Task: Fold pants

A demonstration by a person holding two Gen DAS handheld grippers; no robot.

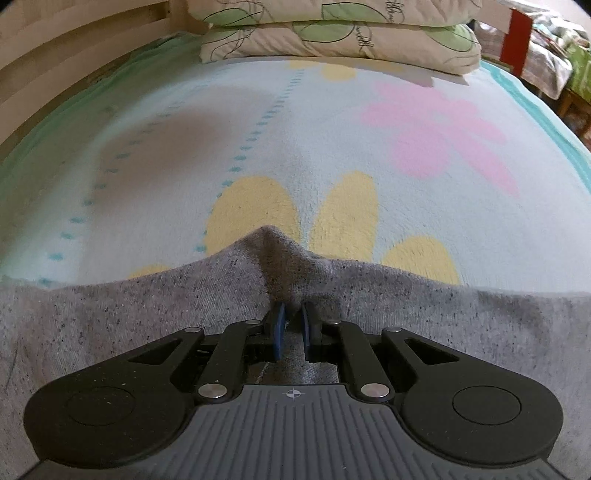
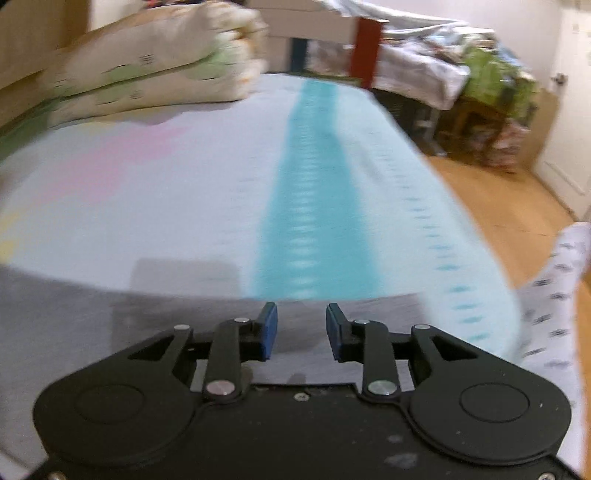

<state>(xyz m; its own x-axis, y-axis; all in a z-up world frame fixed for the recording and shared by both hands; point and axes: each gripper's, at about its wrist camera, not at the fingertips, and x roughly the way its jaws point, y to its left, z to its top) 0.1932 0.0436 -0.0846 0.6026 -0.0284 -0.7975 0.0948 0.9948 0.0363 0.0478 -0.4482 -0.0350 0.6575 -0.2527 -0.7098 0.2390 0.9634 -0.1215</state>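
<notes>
One pair of grey pants (image 1: 147, 314) – two stacked pillows (image 1: 332, 40) – one flowered blanket (image 1: 332, 147) – two hand-held grippers

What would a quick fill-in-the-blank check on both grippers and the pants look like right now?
1. The left gripper is shut on a fold of the ____ pants.
2. The right gripper has its jaws ____, with nothing between them.
3. Two ____ are stacked at the far end of the bed.

Missing words: grey; open; pillows

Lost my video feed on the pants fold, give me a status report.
Left gripper shut on grey pants, fabric tented up. Right gripper open, nothing between pads. Pillows far off, not in the way.
</notes>
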